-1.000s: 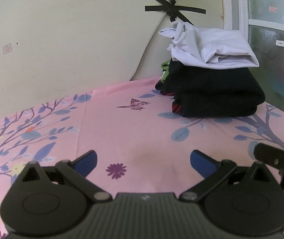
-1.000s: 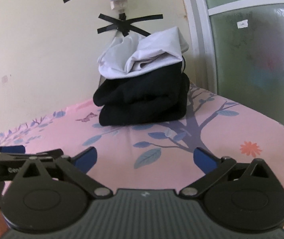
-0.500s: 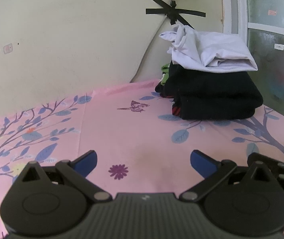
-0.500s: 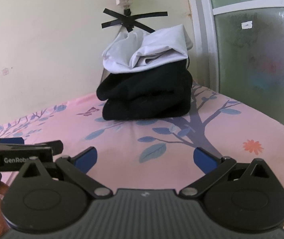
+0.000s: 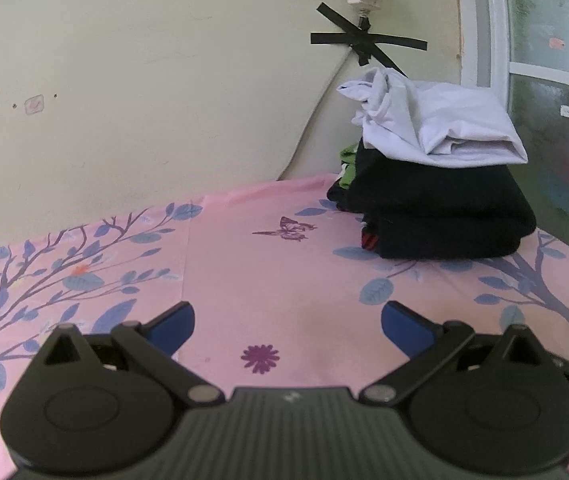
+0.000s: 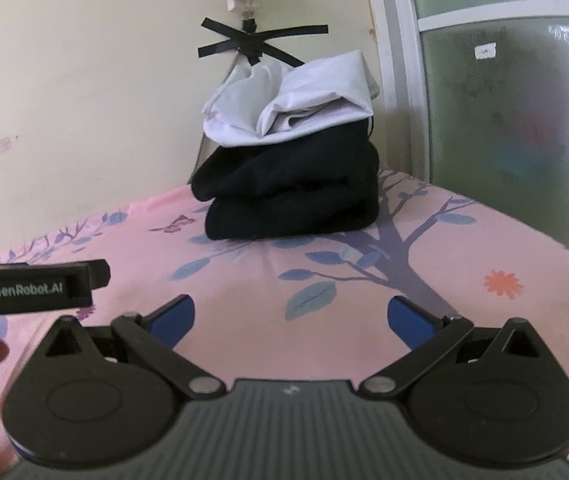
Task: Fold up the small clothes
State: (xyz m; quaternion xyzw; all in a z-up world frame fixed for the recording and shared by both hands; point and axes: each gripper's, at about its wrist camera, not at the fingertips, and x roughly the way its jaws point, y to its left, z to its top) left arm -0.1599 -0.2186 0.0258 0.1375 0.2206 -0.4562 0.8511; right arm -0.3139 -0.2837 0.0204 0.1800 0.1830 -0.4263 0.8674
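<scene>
Here a cream wall [image 5: 132, 80] stands behind a pink bedsheet [image 5: 244, 264] printed with blue leaves; toward the right a stack of folded clothes [image 5: 436, 184], white on black, sits near the frosted window [image 5: 556, 100], something green, perhaps cloth, behind it. The left gripper [image 5: 287, 322] and right gripper [image 6: 290, 318] hover low, jaws wide and empty.

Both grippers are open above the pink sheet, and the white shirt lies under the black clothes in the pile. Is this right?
Not quite. The white shirt lies on top of the black clothes, as the right wrist view shows. Both grippers are open above the pink sheet.
</scene>
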